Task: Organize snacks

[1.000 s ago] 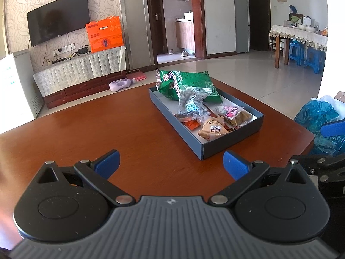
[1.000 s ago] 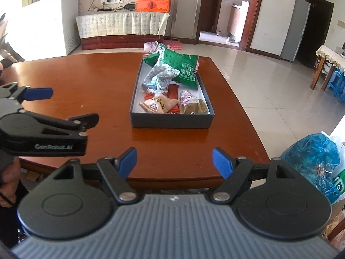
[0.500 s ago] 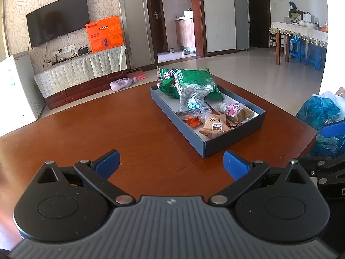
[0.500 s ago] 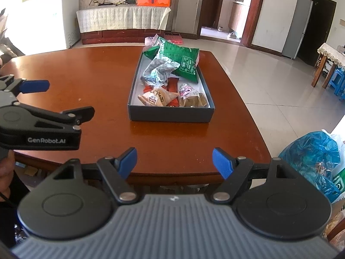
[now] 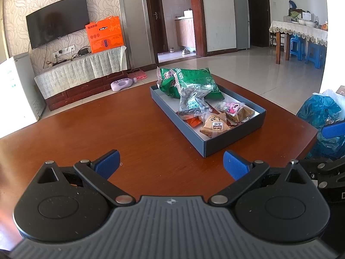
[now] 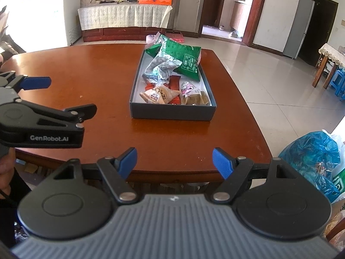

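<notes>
Reddish-brown polished wood fills the left half of what you see: the table [image 5: 90, 129] is bare and glossy there, with rounded corners, and nothing on it for you to collect. Your left gripper [image 5: 171, 161] hangs over the near part of that wood with its blue pads spread wide and nothing between them; in the right wrist view it shows from the side at the left edge.

Moving right, you reach the box [image 6: 172, 113], a shallow rectangular tray of stiff dark-blue card with a pale inside, lying flat on the table towards its right side. All the snacks in view sit inside it. At the far end the green bag [image 6: 183, 58] is puffy, crinkled foil leaning over the back rim. Against it lies a clear packet [image 6: 160, 68] of dark pieces, shiny and slack. Nearer you are a tan triangular packet [image 6: 158, 93], some flat red wrappers, and a soft clear pouch [image 6: 194, 96] with brown blocks at the right wall.

Your right gripper [image 6: 174, 161] hovers off the near table edge, also well open and empty.

Judging by this, the gathering looks done and only tidying within the box may be left. If you go on, reach forward and down over the near wall and pinch a packet by its sealed edge; the film is slippery and the green bag will squash.

Right of the table, a blue plastic bag [image 6: 310, 153] sits crumpled on the tiled floor.
</notes>
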A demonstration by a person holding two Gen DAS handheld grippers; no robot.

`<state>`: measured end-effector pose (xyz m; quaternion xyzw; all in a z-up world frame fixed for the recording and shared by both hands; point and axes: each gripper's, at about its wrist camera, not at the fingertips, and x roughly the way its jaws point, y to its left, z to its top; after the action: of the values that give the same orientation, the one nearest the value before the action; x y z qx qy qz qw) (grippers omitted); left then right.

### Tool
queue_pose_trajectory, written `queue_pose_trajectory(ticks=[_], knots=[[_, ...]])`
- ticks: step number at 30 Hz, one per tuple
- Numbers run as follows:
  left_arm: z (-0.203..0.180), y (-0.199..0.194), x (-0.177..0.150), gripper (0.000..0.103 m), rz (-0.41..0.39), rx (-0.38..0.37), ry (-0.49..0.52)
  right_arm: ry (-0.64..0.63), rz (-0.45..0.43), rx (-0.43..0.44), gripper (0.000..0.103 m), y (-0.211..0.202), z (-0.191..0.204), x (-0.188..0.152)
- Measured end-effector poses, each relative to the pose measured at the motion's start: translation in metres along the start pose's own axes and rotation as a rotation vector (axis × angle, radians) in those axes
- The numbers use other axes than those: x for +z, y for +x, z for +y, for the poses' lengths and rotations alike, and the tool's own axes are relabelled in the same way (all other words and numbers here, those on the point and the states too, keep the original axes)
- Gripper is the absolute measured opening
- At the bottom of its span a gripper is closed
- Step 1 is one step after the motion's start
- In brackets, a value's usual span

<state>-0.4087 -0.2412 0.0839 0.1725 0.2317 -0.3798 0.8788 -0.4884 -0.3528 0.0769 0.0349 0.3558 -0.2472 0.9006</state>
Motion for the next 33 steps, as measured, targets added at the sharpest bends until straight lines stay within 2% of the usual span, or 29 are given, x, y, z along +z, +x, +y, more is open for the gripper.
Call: queue_pose_trajectory(ticks=[33], knots=[[-0.0012,-0.0024,-0.0027,0.103,-0.001,-0.005,0.008,-0.007,0.006,0.008,0.079,0.0004,0.0007,-0.0015]])
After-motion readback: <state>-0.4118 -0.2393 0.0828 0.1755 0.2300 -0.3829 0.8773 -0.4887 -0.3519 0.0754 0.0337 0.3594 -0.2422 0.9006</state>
